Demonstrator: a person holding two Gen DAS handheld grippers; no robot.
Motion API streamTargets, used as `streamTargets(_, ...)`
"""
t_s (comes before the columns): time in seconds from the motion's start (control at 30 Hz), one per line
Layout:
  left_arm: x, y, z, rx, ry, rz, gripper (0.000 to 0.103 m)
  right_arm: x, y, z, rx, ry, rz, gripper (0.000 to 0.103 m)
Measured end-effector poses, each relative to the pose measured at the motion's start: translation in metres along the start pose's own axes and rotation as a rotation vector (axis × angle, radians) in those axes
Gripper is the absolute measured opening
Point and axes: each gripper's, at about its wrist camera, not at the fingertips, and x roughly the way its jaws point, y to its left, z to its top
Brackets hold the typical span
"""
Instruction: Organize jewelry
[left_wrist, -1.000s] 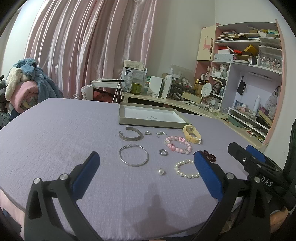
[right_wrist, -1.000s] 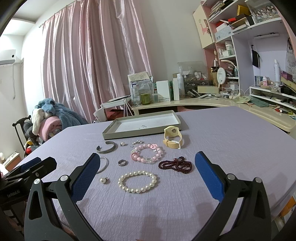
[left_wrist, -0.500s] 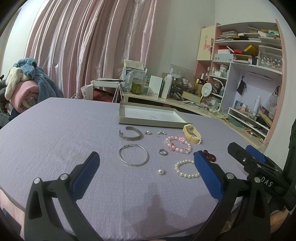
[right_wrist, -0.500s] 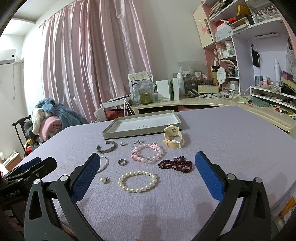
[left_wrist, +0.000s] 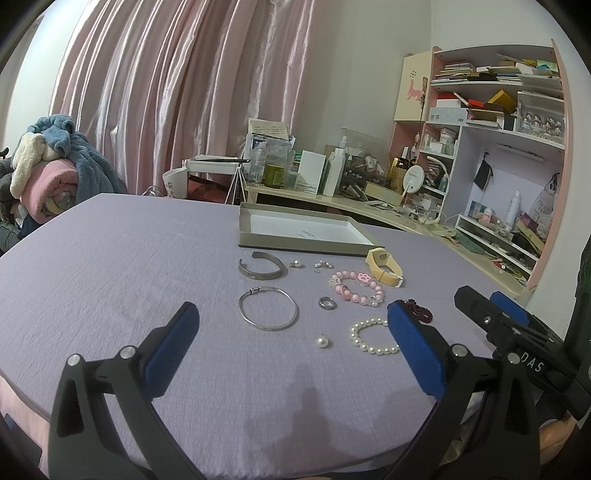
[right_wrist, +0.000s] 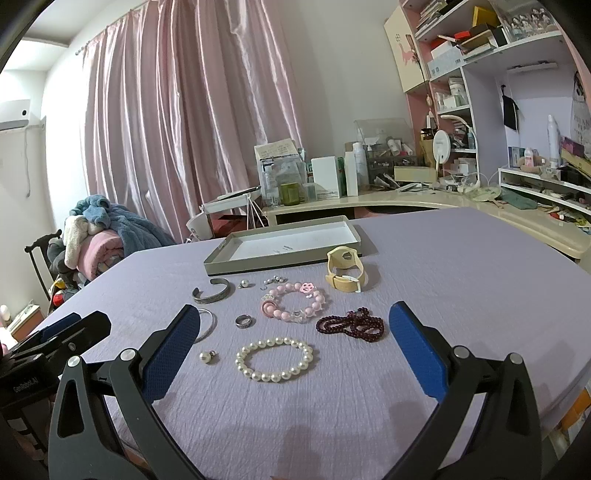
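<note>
Right wrist view: pearl bracelet (right_wrist: 275, 360) lies frame centre on purple cloth (right_wrist: 461, 280), loose pearl (right_wrist: 205, 356) just left, tray (right_wrist: 280, 243) upper centre. Right gripper (right_wrist: 291, 343) and left gripper (left_wrist: 290, 341) both spread wide, empty. Risk: tiny pearl rolls away if nudged

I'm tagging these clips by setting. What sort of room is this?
Most likely a bedroom or dressing room at home: pink curtains, shelves crammed with boxes and cosmetics, a pile of blankets on a chair.
</note>
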Motion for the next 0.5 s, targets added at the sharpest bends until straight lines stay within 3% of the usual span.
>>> streamTargets(0.5,0.017,0.016,-0.007,-0.023,0.026,0.001,0.101,0.012,-0.009,-0.006,0.012,0.039,-0.026,0.102)
